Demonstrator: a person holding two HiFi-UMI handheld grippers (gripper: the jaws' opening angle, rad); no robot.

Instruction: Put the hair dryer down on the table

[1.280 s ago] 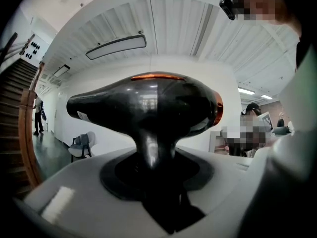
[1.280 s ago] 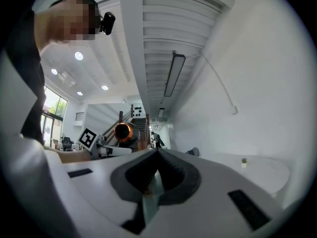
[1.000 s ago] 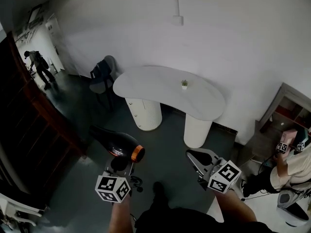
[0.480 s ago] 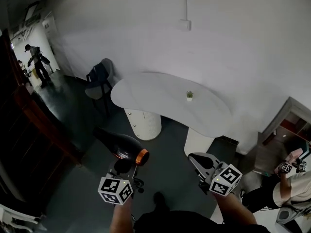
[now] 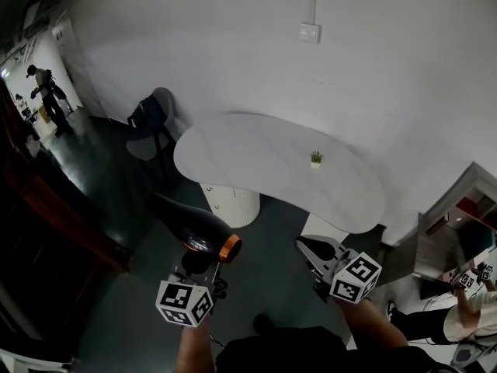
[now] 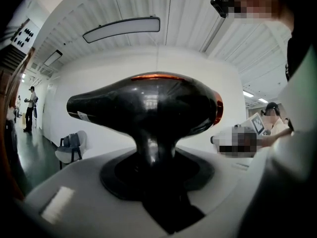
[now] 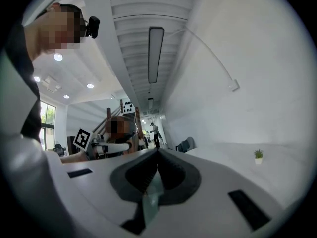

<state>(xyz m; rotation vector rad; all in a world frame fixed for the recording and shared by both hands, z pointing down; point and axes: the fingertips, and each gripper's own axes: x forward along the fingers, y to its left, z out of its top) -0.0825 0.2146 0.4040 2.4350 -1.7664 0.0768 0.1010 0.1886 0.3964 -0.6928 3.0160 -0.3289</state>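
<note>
A black hair dryer (image 5: 192,225) with an orange ring at its rear hangs in the air over the dark floor, short of the white table (image 5: 256,158). My left gripper (image 5: 194,261) is shut on its handle. In the left gripper view the dryer's body (image 6: 148,103) lies crosswise above the jaws, and the handle (image 6: 154,150) runs down between them. My right gripper (image 5: 313,249) is to the right at about the same height, shut and holding nothing. In the right gripper view its jaws (image 7: 157,151) meet at the tips.
A small potted plant (image 5: 316,158) stands on the table's far right part. A chair (image 5: 150,120) draped with a dark garment is at the table's left end. One person (image 5: 40,90) stands far off at the left, another person (image 5: 464,305) at the lower right. A wall socket (image 5: 309,31) is above the table.
The table has grown larger and slid lower and to the right in the head view, as I come closer. Both grippers keep their places in the frame. The dryer stays gripped.
</note>
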